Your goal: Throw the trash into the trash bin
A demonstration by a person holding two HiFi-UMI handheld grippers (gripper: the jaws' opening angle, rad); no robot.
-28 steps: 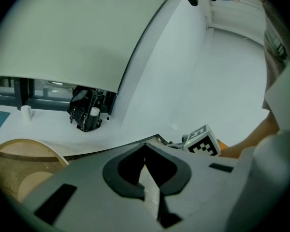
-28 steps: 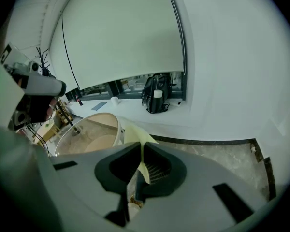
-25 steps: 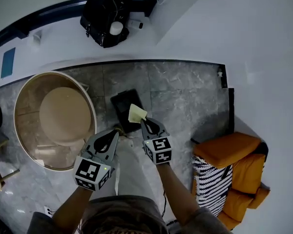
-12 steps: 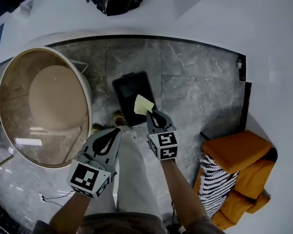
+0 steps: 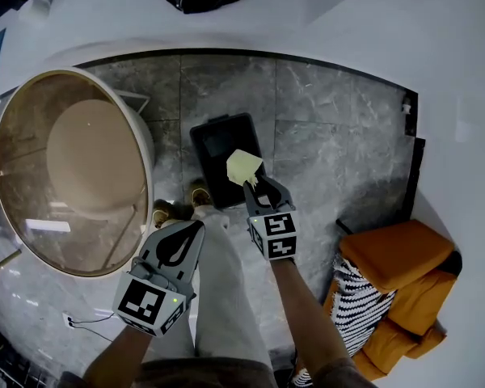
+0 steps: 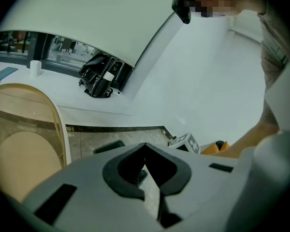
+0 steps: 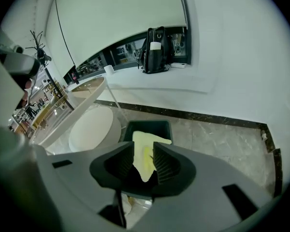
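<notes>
- Grey marble floor (image 5: pixel 323 120); the bin (image 5: pixel 200 176) stands on it, long axis running away from the person.
- Right claw (image 5: pixel 255 187): jaws just been opening, now apart, with the trash (image 5: pixel 243 166) loose between them, over the bin's near right edge.
- Left claw (image 5: pixel 196 226): closed, empty, farther from the bin.

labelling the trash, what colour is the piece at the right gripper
The piece is pale yellow, clearest in the right gripper view.

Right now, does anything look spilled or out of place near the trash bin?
Nothing stands out. The trash bin stands upright; the yellow paper is above it, between the jaws of the right gripper, which have just been opening.
</notes>
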